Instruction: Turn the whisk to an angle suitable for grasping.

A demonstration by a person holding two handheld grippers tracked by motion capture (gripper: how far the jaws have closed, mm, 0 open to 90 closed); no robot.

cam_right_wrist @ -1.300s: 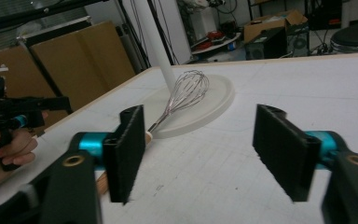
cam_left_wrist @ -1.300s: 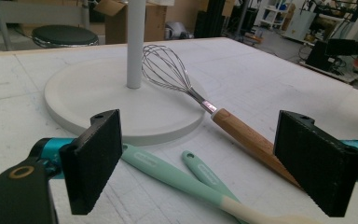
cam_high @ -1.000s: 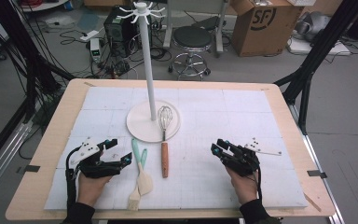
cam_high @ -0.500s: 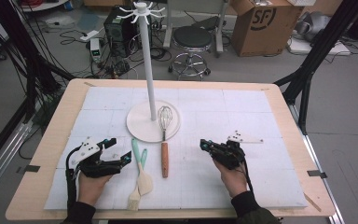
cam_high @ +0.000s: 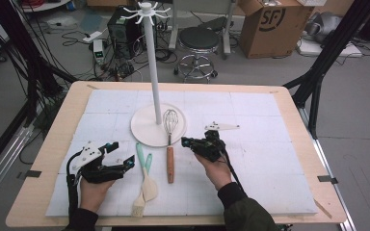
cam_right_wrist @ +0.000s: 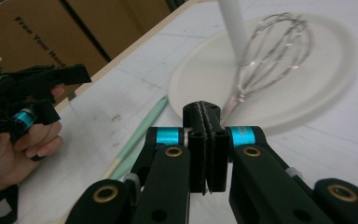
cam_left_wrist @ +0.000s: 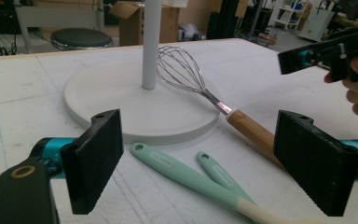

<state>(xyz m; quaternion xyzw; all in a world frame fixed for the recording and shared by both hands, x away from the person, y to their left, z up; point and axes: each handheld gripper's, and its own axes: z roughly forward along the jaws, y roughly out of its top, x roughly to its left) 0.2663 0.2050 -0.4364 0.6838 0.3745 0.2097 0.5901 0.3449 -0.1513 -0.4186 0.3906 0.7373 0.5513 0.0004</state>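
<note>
Right gripper (cam_high: 185, 141), jaws pressed together on nothing, hovers beside the wooden-handled wire whisk (cam_high: 170, 144); left gripper (cam_high: 123, 155) gapes wide. Brown cardboard box (cam_high: 270, 24) reads "SF".

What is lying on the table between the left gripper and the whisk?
In the high view, two mint-handled utensils lie side by side between the left gripper and the whisk.

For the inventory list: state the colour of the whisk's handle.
The whisk's handle is brown wood, clearest in the left gripper view.
</note>
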